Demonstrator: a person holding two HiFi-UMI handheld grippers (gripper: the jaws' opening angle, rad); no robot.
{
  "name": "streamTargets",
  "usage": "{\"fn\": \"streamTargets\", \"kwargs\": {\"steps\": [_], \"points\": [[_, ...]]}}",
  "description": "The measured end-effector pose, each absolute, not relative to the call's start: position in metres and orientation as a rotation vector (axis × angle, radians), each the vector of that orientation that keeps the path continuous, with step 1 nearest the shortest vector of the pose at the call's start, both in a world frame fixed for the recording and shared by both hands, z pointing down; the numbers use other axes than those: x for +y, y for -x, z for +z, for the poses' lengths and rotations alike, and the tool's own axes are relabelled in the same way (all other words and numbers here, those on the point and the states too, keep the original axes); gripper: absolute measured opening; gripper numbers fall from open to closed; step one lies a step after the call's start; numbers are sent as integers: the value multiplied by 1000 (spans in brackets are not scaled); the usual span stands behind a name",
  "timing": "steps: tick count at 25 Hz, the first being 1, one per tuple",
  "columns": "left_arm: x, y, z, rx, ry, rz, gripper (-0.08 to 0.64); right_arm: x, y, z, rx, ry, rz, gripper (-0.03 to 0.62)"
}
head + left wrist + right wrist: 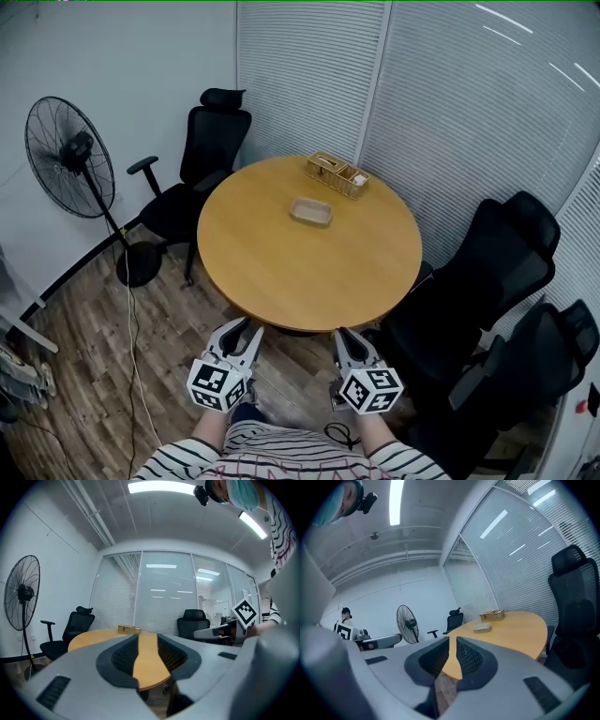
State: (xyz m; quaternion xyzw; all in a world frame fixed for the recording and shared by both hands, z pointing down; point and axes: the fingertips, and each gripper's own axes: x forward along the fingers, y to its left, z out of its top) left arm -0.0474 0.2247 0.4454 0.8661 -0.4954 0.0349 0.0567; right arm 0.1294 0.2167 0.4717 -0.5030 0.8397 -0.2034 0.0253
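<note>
My left gripper [242, 328] is held just short of the near edge of a round wooden table [309, 272], open with nothing between its jaws. My right gripper [349, 336] sits beside it at the same edge, jaws a narrow gap apart and empty. In the left gripper view the left gripper [147, 658] frames the tabletop [93, 637] through its gap. The right gripper [451, 663] shows the table's edge [511, 627] and wood floor between its pads. On the table's far side stand a wicker basket [336, 174] and a small shallow tray [310, 212].
A standing fan [70, 157] is on the left, its cable trailing over the wood floor. One black office chair [202, 159] stands at the far left of the table, two more [487, 291] [525, 375] at the right. Blinds cover the glass wall behind.
</note>
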Motion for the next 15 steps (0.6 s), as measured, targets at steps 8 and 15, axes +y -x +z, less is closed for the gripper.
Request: {"fn": "streamTargets", "kwargs": {"steps": [8, 15], "points": [[185, 71, 460, -1476, -2577, 89, 213, 183, -118, 476, 2557, 1580, -669, 172], [106, 94, 463, -1403, -2602, 94, 215, 110, -100, 473, 2480, 1667, -683, 178]]}}
